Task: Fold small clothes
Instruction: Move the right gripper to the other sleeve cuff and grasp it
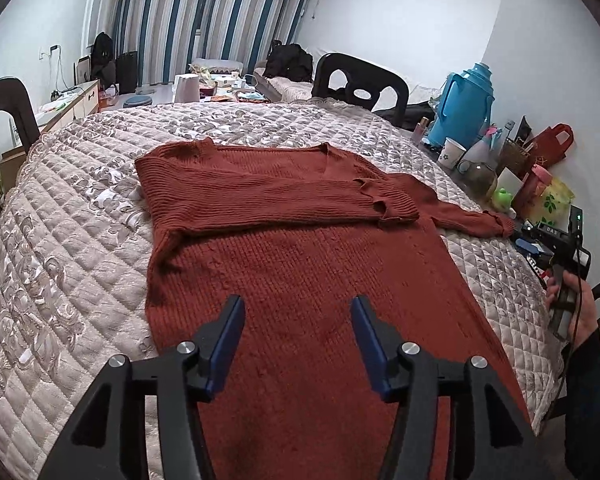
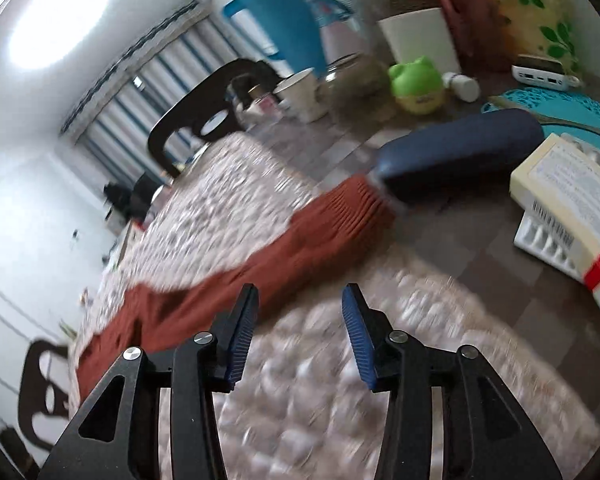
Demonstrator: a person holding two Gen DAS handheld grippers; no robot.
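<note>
My left gripper (image 1: pixel 298 322) hovered with jaws spread and empty over the hem of the rust-red sweater (image 1: pixel 300 248), which lay flat across the middle of the quilted table (image 1: pixel 60 240); one sleeve was already folded over the chest, the other sleeve (image 1: pixel 468 216) trailing to the table's right edge. My right gripper (image 2: pixel 300 312), likewise parted and holding nothing, pointed at that sleeve's cuff (image 2: pixel 356 208), which touched a dark blue case (image 2: pixel 460 152). The knit looked soft, limp and light; I judged the cuff the best hold. A paper cup (image 1: pixel 452 152) stood near the blue thermos (image 1: pixel 460 108); its contents were hidden.
</note>
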